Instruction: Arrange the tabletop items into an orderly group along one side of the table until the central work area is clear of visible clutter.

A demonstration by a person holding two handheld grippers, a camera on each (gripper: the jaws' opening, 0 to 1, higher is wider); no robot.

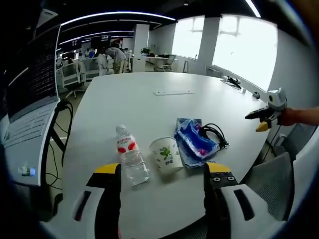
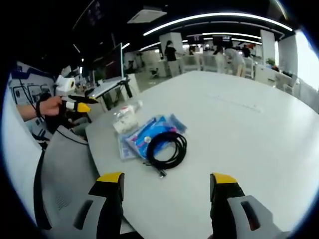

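On the white table (image 1: pixel 149 107) lie a clear water bottle (image 1: pixel 130 158) on its side, an upright paper cup (image 1: pixel 167 155), a blue plastic packet (image 1: pixel 195 139) and a coiled black cable (image 1: pixel 214 134). My left gripper (image 1: pixel 162 170) is open just short of the bottle and cup, holding nothing. My right gripper (image 2: pixel 167 178) is open above the table edge, near the cable (image 2: pixel 167 147) and the packet (image 2: pixel 144 134); the cup (image 2: pixel 124 121) and bottle (image 2: pixel 130 107) lie beyond. Each gripper shows in the other's view, held in a hand: right gripper (image 1: pixel 255 122), left gripper (image 2: pixel 83 103).
An open laptop (image 1: pixel 30 99) on a stand sits at one end of the table. A grey mesh chair (image 2: pixel 65 169) stands at the table edge between the grippers. A thin white strip (image 1: pixel 173 92) lies on the far tabletop. People stand at desks in the background.
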